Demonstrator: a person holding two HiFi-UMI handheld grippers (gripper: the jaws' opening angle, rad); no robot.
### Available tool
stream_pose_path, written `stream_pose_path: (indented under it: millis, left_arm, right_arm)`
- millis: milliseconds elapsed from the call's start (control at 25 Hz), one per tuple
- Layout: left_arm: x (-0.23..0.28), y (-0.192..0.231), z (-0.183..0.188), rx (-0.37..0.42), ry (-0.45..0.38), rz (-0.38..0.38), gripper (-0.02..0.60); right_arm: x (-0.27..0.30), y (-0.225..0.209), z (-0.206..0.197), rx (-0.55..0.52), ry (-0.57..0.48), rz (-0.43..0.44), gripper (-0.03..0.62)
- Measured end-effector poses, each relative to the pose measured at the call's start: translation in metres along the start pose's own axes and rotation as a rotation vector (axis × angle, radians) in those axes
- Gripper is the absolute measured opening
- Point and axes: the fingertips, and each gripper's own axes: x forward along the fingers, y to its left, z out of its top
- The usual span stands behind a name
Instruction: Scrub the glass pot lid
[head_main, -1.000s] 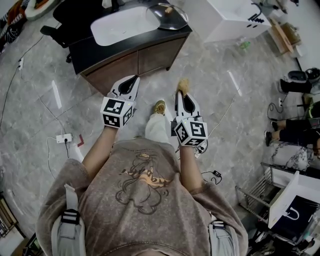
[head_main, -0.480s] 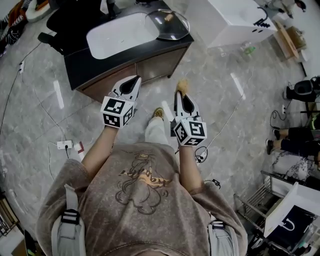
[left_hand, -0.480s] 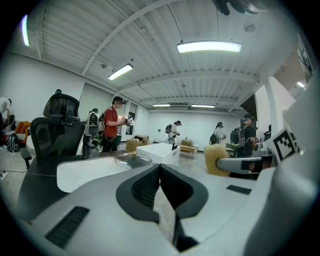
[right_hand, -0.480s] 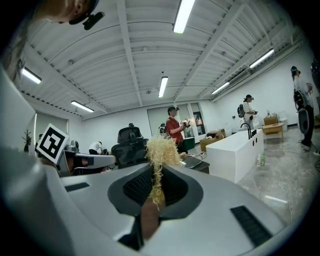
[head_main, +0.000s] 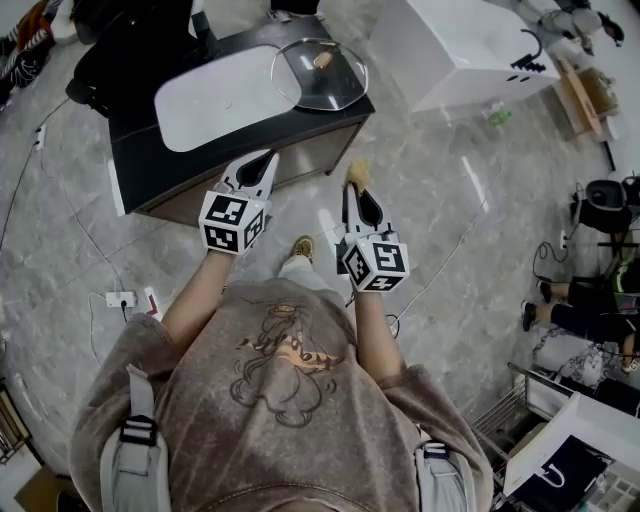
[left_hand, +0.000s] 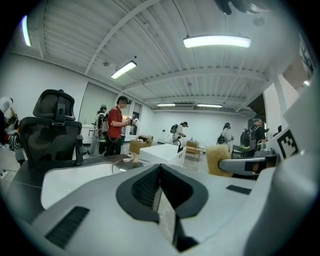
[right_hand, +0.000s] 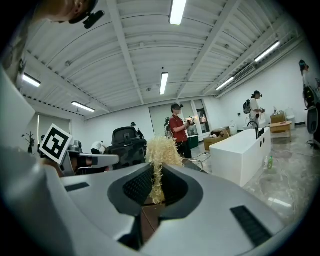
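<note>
Counter (head_main: 130, 140) sits at my 12 w/ white basin (head_main: 210, 95) in it. Glass pot lid (head_main: 320, 72) lies flat on its R end, at basin's 3 o'clock. L gripper (head_main: 266, 160) at 11, jaws closed on nothing. R gripper (head_main: 353, 192) at 1, jaws clamped on straw-coloured scrubber (head_main: 357, 173), well apart from lid.

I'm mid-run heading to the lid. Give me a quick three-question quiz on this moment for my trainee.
1. True or false: the glass pot lid lies on the dark counter.
2. What is clamped in the right gripper? A) a fibrous scrubber B) a bottle C) nothing
3. Fill in: the jaws of the left gripper are ____, with nothing between them.

Key: 1 true; 2 A; 3 shut.
</note>
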Motion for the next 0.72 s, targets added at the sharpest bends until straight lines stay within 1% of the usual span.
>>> stream_pose_path:
  millis: [120,440,720]
  left_arm:
    - [0.028,0.004,0.011,-0.005,-0.011,0.012,0.017]
    - [0.088,0.022,0.033,-0.017,-0.019,0.101,0.018]
    - [0.125,0.035,0.031,-0.037,0.018,0.142,0.017]
  right_arm:
    - [0.023,-0.022,0.011,-0.006,0.003,0.023,0.04]
    - [0.069,-0.071,0.03,0.002,0.03,0.082,0.04]
    - [0.107,-0.103,0.035,-0.005,0.053,0.113,0.04]
